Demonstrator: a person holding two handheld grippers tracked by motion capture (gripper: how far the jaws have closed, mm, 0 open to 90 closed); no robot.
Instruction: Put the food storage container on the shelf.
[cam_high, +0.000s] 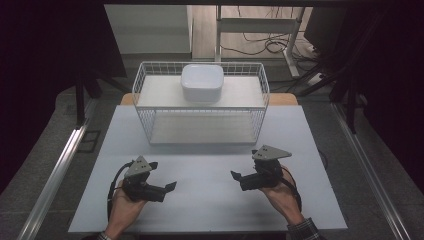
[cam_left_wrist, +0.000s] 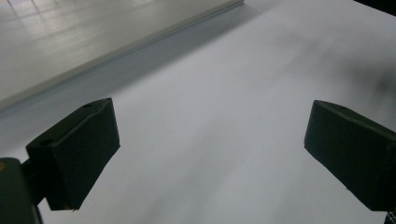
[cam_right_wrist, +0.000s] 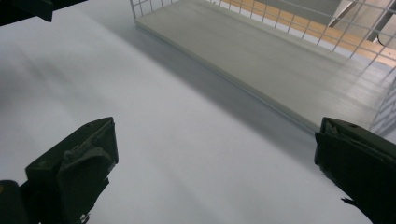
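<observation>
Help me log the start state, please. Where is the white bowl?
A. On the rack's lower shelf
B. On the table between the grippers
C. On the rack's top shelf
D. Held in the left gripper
C: the white bowl sits on the upper shelf of the wire rack, beyond both open grippers.

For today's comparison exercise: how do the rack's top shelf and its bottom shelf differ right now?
The top shelf carries a white container near its middle; the bottom shelf carries nothing. The top shelf is ringed by a raised wire rim, while the bottom shelf sits inside the wire rack near the table. Both are pale, flat, rectangular boards.
</observation>
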